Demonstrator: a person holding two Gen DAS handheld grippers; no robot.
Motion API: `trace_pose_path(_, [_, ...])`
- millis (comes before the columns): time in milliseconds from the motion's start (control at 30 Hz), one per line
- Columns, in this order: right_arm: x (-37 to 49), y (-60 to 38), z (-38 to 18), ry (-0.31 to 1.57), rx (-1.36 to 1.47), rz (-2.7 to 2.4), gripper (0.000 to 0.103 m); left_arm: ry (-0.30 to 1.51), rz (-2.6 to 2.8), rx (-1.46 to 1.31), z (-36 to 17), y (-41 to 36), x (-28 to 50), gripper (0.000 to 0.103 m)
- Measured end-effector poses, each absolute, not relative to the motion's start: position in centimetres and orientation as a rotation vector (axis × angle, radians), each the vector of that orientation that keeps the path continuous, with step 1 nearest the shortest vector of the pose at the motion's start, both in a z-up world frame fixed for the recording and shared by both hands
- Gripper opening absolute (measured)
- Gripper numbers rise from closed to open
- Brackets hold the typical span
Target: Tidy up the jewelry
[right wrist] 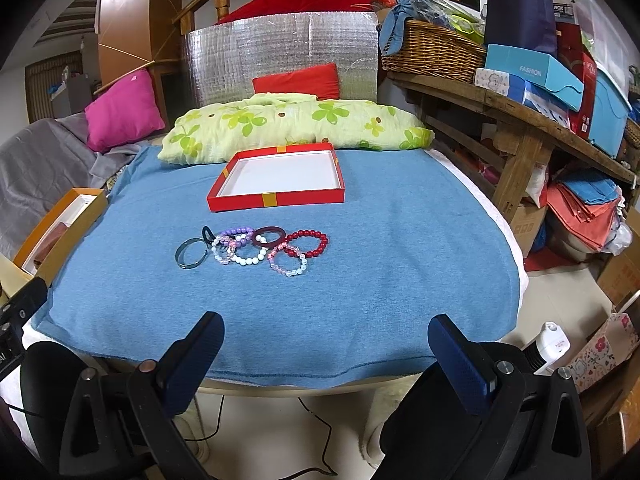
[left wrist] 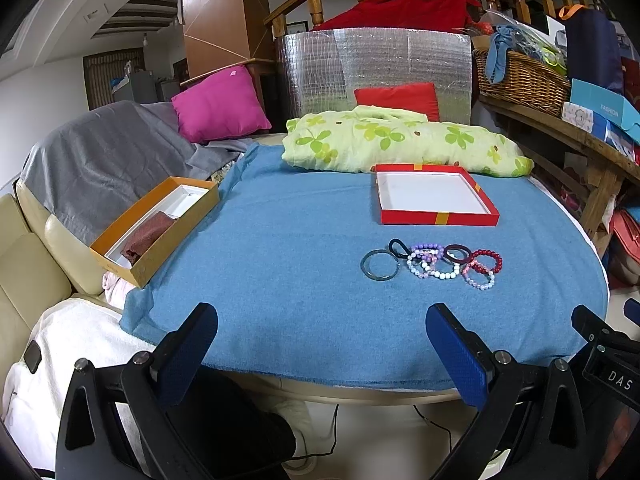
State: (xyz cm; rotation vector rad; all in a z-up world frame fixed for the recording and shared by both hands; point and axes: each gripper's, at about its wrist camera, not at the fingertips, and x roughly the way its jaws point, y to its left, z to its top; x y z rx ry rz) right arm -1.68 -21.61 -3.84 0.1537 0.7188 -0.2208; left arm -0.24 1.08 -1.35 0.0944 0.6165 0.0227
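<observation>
Bracelets (right wrist: 252,250) before red tray (right wrist: 280,200), orange box (left wrist: 156,228) leftward, both hand-held grippers (left wrist: 320,344) (right wrist: 326,346) spread.

Round surface (right wrist: 400,390) draped in a blue cloth (right wrist: 400,260). Directly on the cloth: an open red tray (right wrist: 276,201) with white inside toward the far side, a cluster of bracelets (right wrist: 256,250) nearer the middle, touching and overlapping one another, apart from the tray. A green leaf-print bundle (right wrist: 296,120) along the far edge, just behind the tray.
</observation>
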Motion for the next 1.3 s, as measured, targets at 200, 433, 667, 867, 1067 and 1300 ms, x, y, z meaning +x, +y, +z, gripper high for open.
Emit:
trace_pose_path(200, [-1.55,-21.45,-3.72,0.724,0.155,-0.225,0.103,0.621,0.024,0.091,-1.46,1.15,-0.13,0.103])
trace_pose_path(433, [-1.54,-21.46,-3.74,0.726,0.151,-0.224,0.103,0.621,0.022,0.089,-1.48,1.18,-0.13,0.103])
trace_pose_path(667, [-1.49,-21.38,-3.73,0.726,0.151,-0.226,0.103,0.622,0.021,0.089,-1.51,1.15,-0.15,0.103])
trace_pose_path(867, [-1.44,-21.34,-3.74,0.727,0.146,-0.225,0.103,0.623,0.023,0.089,-1.55,1.08,-0.1,0.103])
trace_pose_path(1067, [-1.33,-21.31,-3.8,0.729,0.143,-0.225,0.103,0.627,0.023,0.087,-1.51,1.1,0.06,0.103])
trace_pose_path(1300, [-0.87,-21.33,-4.0,0.737,0.138,-0.223,0.103,0.632,0.024,0.086,-1.67,1.13,0.37,0.103])
